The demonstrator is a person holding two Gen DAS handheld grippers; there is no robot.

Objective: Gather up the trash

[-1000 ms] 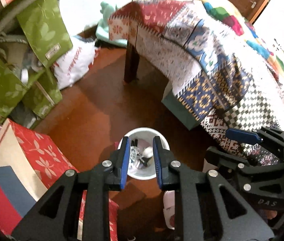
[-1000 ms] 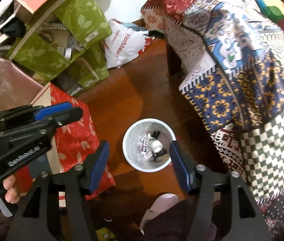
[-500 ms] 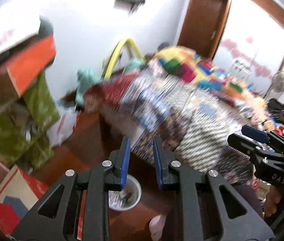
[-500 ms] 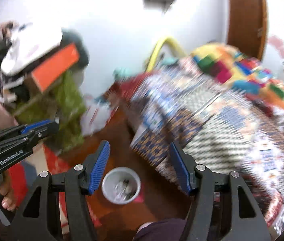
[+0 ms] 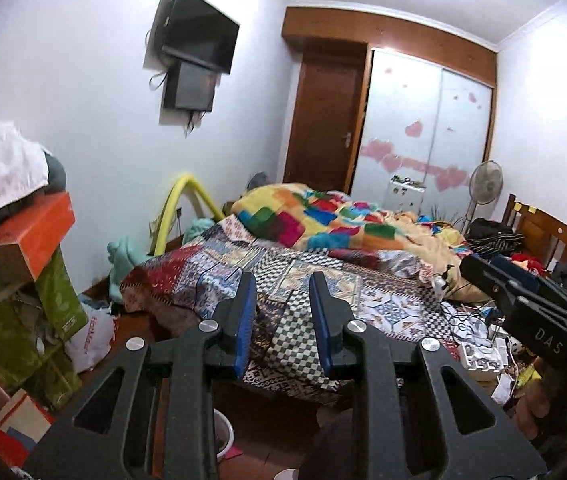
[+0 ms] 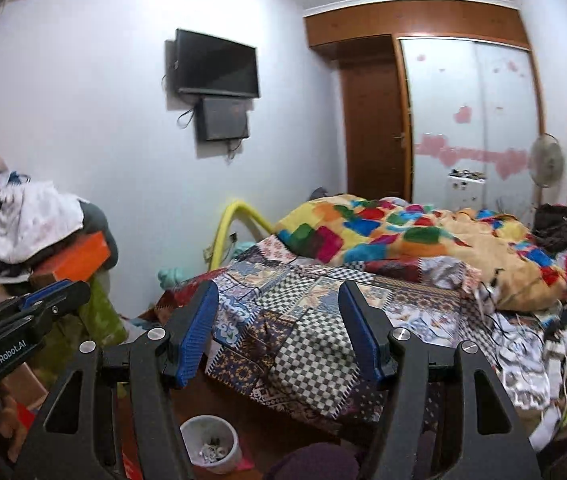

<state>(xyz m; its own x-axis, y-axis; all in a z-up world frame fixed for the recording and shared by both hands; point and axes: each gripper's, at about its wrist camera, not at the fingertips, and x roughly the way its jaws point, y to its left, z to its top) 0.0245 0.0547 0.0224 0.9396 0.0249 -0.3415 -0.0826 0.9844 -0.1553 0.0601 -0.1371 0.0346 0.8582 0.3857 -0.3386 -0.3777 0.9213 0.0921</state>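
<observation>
A white trash bin (image 6: pixel 211 446) with scraps inside stands on the wooden floor by the foot of the bed; in the left wrist view only its rim (image 5: pixel 224 436) shows behind a finger. My left gripper (image 5: pixel 282 292) is open with a narrow gap and nothing between its blue pads. My right gripper (image 6: pixel 278 296) is open wider and also holds nothing. Both point across the bed, well above the bin. Loose papers and wrappers (image 5: pixel 499 388) lie among cables on the bed's right side (image 6: pixel 543 432). Each gripper shows at the edge of the other's view.
A patchwork quilt (image 6: pixel 303 320) and a colourful blanket (image 6: pixel 383 232) cover the bed. Stacked green and orange boxes (image 5: pixel 31 264) with clothes on top crowd the left. A TV (image 6: pixel 215 64) hangs on the wall; door, wardrobe and fan (image 5: pixel 485 180) stand at the back.
Both grippers rose and tilted up from looking down into the bin to looking across the bed. The bin slid to the bottom of both views.
</observation>
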